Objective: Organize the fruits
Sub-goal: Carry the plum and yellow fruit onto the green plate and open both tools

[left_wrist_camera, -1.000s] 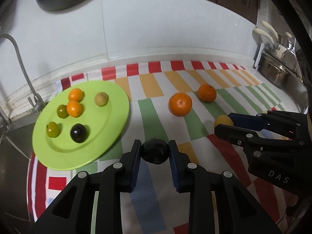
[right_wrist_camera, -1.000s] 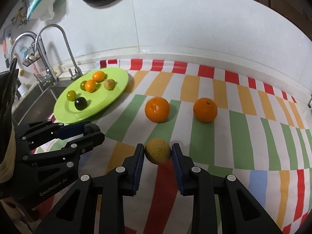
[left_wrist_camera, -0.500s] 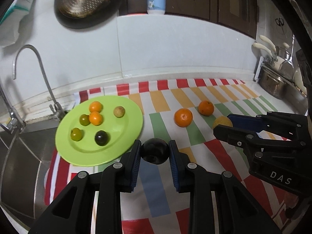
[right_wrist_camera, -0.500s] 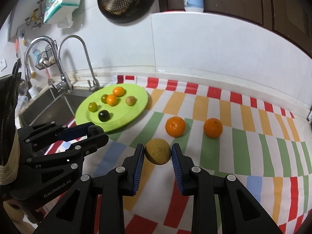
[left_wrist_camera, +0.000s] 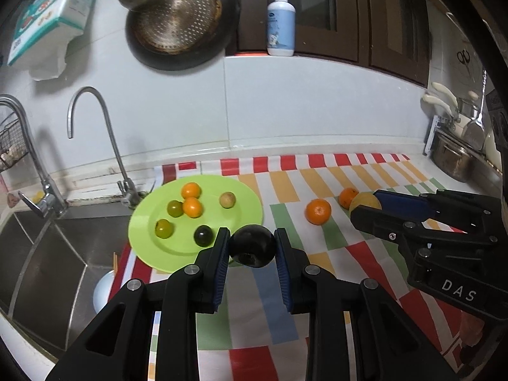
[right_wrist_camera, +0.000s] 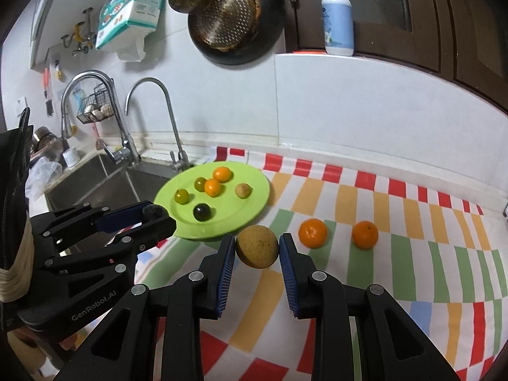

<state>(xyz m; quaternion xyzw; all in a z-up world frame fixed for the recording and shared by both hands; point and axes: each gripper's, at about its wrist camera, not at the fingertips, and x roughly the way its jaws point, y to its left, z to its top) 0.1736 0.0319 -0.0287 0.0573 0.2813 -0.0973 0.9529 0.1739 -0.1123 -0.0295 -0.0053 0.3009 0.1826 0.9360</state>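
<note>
"DAS" on the right gripper [left_wrist_camera: 365,204] body, "GenRobot.AI" on the left gripper [right_wrist_camera: 155,214] body

The dark fruit [left_wrist_camera: 252,249] between the left hand-held gripper [left_wrist_camera: 252,250] pads covers part of the green plate [left_wrist_camera: 149,241]'s near rim. In the right wrist view, only a sliver of that fruit peeks out. The far orange [left_wrist_camera: 346,196] sits half hidden behind the yellowish fruit [left_wrist_camera: 365,201]. Print on the hanging package [right_wrist_camera: 130,9] is too small to read. The sink [left_wrist_camera: 47,254] runs off the frame edge.
</note>
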